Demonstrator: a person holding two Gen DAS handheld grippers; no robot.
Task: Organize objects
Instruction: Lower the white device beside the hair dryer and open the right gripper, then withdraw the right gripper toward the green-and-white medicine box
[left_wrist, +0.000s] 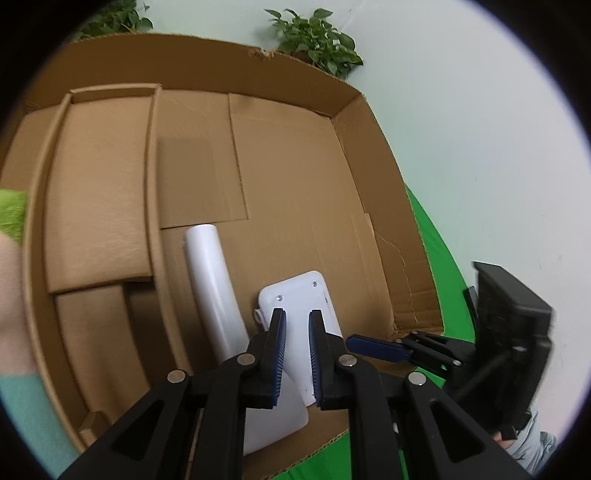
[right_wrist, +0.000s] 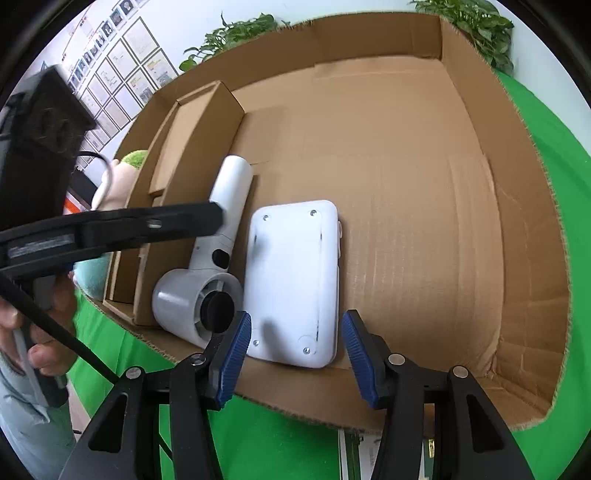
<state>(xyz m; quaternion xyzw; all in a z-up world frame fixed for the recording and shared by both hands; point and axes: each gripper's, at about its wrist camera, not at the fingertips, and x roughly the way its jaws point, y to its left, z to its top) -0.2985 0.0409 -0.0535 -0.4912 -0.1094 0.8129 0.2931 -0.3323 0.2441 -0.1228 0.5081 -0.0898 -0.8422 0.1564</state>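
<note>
White flat device (right_wrist: 293, 282) lies in the cardboard box (right_wrist: 424, 184) beside a white handheld fan (right_wrist: 212, 254). Right gripper (right_wrist: 295, 354) fingers spread wide; left gripper (left_wrist: 297, 354) fingers narrow, seemingly apart above it.

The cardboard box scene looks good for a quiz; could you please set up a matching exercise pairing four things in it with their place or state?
Things:
1. white flat device
2. white hair dryer
3. left gripper
4. right gripper

Places or states:
A. wide open, hovering at the near edge of the cardboard box
B. lying screw side up on the box floor
C. narrowly parted, above the flat device
D. lying between the flat device and the cardboard insert

Pairs: 1-B, 2-D, 3-C, 4-A
</note>
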